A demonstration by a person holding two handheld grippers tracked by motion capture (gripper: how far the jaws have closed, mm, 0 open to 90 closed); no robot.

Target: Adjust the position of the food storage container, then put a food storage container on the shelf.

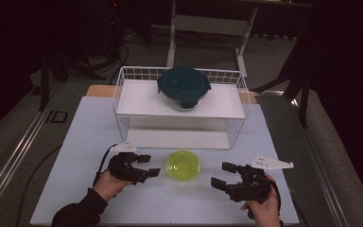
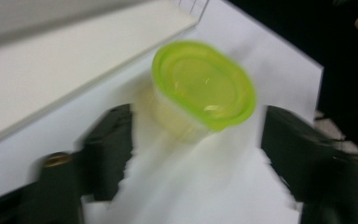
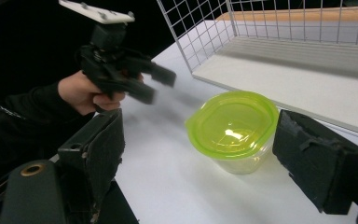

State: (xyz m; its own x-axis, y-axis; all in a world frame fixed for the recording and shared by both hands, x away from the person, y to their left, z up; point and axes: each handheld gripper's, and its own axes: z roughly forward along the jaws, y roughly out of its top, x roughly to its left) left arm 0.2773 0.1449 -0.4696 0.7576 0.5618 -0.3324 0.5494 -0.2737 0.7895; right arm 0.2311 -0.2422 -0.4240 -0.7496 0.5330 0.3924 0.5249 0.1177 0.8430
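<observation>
Two containers tell us how far things stand. Our work centres on the small green container (image 1: 183,164), a lidded, clear-walled tub with a lime-green lid, which sits upright on the white counter (image 1: 80,142) just in front of the wire shelf rack (image 1: 123,90) and between our two hands. Nothing holds it.

Our left tool (image 1: 148,166) hangs just left of the tub, jaws spread and empty; in the left gripper view the tub lies beyond the jaw tips, clear of both pads, with bare counter between them. Our right tool (image 1: 226,175) rests on the other side of the tub, also released, its two black jaws wide apart; in the right gripper view the tub (image 3: 233,130) stands ahead of them, between the pads in line but touched by neither.

On the rack's upper shelf (image 1: 137,101) stands a larger glass container with a dark lid (image 1: 184,87), well apart from the tub. The lower level below it looks bare as far as we can see.

We judge the green tub to be set down and let go, so either its placing on the counter is finished, or a fresh grasp is yet to come. If it is meant for the rack, that whole move remains: closing on it, lifting, and sliding it onto a shelf.
</observation>
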